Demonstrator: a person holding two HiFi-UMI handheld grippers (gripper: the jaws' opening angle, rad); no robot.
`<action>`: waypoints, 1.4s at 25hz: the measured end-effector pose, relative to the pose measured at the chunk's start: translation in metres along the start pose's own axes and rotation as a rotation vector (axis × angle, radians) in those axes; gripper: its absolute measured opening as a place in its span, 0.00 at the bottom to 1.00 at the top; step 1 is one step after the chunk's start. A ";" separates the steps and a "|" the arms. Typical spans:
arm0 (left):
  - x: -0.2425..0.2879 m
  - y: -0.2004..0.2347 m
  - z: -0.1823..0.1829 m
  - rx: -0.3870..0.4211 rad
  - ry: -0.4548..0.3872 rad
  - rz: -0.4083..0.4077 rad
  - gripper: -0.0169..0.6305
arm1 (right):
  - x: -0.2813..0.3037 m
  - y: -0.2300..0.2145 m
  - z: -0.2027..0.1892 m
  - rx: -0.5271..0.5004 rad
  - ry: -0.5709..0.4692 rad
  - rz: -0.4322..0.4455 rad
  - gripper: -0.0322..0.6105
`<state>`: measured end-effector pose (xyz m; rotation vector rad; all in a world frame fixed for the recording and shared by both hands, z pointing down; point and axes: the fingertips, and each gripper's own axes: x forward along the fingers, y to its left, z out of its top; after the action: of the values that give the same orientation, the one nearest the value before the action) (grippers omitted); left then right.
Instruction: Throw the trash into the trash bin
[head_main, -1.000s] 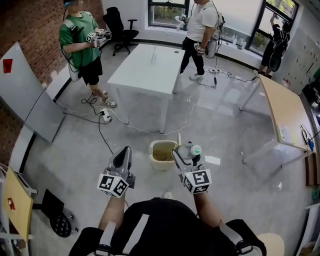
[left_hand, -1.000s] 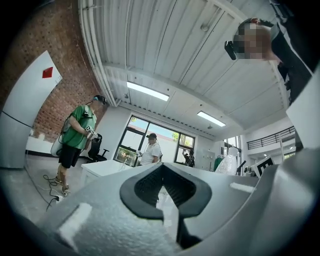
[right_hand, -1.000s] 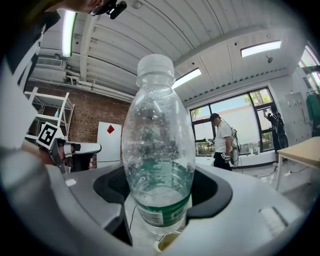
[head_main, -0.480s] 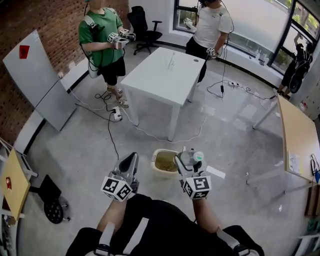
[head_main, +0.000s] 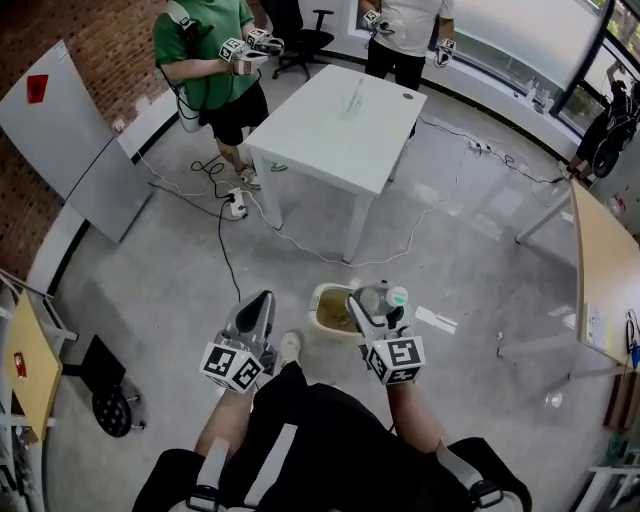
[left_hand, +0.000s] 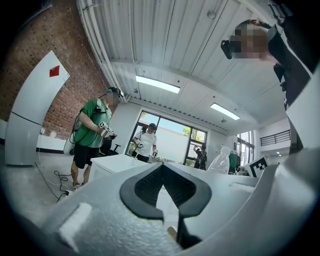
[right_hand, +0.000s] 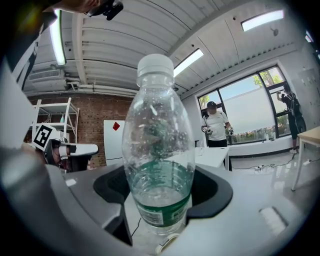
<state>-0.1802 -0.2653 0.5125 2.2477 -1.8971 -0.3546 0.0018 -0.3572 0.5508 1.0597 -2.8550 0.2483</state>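
Gripping clear plastic bottle with green label and white cap (right_hand: 159, 145) in right claw (head_main: 376, 308), pads clamped on labelled lower body, long axis upright and crosswise to the jaws. Holding it above right rim of beige open trash bin (head_main: 318, 300) on grey floor; opening lies below and slightly left of bottle. Left claw (left_hand: 163, 172) shut on nothing, level beside bin, not needed. Likely next: shift right claw left over opening, then release.
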 end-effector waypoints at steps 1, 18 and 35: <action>0.006 0.007 -0.001 -0.002 0.004 -0.009 0.03 | 0.007 0.000 -0.002 0.004 0.007 -0.007 0.56; 0.122 0.116 0.002 -0.016 0.127 -0.195 0.03 | 0.140 -0.014 -0.018 0.034 0.090 -0.147 0.56; 0.135 0.117 -0.079 -0.066 0.327 -0.279 0.03 | 0.150 -0.020 -0.118 0.150 0.315 -0.212 0.56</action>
<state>-0.2463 -0.4194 0.6125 2.3572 -1.3976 -0.0759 -0.0953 -0.4466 0.6898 1.2163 -2.4563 0.5636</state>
